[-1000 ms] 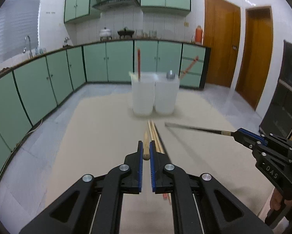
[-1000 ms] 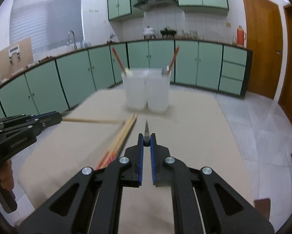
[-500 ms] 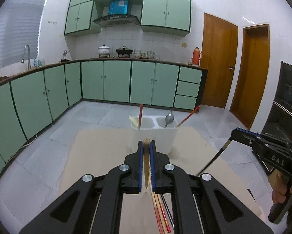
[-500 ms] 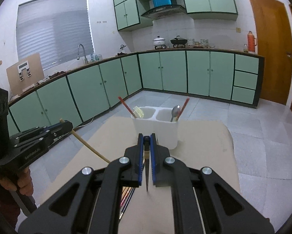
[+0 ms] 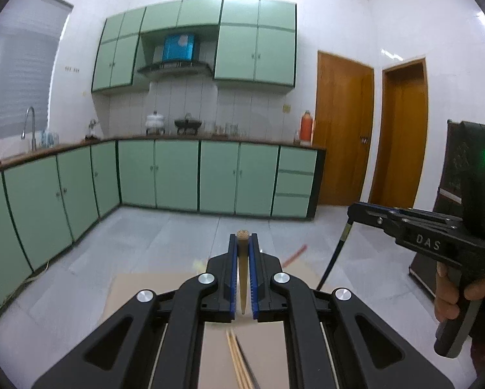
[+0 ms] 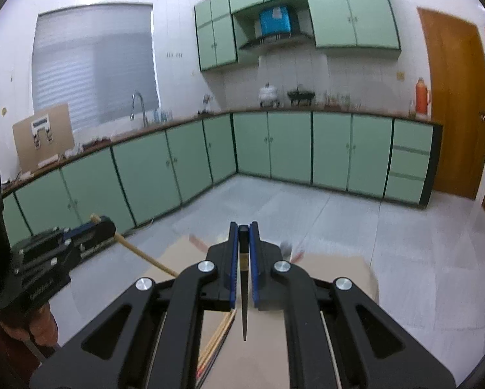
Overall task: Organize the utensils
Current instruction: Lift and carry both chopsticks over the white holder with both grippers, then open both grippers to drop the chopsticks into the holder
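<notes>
- Left gripper (image 5: 242, 243) pinches a wooden chopstick (image 5: 242, 278), raised over the beige table (image 5: 268, 350).
- Right gripper (image 6: 243, 234) clamps a black chopstick (image 6: 243, 304).
- Green cabinets (image 5: 177, 175), grey floor (image 6: 307, 214) beyond.

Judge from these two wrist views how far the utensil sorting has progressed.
Midway. Left gripper holds a wooden chopstick; right gripper holds a black chopstick, both lifted. More chopsticks lie on the table. Utensil tips poke up behind the fingers; the holder is hidden.

green cabinets (image 5: 177, 175) — along the walls | orange thermos (image 6: 420, 95) — on the counter | wooden door (image 5: 343, 129)
</notes>
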The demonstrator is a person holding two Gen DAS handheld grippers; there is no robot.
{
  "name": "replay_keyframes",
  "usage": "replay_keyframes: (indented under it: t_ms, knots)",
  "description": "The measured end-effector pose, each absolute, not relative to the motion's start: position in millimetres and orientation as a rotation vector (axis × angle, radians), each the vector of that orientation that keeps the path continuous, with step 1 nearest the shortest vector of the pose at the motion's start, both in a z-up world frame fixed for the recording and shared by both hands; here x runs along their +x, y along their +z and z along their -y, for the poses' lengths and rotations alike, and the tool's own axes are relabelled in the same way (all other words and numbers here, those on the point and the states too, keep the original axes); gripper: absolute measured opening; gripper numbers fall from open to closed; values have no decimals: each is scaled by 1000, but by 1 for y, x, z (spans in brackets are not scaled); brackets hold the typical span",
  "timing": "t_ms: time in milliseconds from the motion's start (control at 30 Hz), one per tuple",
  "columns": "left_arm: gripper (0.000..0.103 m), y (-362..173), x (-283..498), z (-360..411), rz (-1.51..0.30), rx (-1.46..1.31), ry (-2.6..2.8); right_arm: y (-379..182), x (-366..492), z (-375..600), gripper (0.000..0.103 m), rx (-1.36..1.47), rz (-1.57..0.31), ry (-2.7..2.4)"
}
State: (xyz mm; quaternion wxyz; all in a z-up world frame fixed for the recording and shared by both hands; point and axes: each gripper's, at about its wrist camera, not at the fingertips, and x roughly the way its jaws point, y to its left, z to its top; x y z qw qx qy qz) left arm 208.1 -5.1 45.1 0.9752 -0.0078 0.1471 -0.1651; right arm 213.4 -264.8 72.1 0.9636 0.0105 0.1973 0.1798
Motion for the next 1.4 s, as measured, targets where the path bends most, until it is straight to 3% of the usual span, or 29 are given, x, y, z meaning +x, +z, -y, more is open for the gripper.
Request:
replay_keyframes:
  t_ms: [333, 733, 1033, 1200, 1400]
  knots:
    - [6, 73, 275, 22, -231, -5, -305, 109, 284, 261, 6, -16, -283, 297]
    - [6, 24, 343, 26, -382, 10, -267, 43, 365, 255, 6, 48, -403, 278]
    - [7, -6, 371, 30, -470, 28, -253, 8, 374, 238, 6, 17, -484, 297]
    - [11, -7, 367, 26, -477, 18, -249, 5, 363, 235, 19, -7, -478, 290]
    - [26, 15, 341, 14, -400, 8, -230, 16, 332, 241, 36, -20, -412, 234]
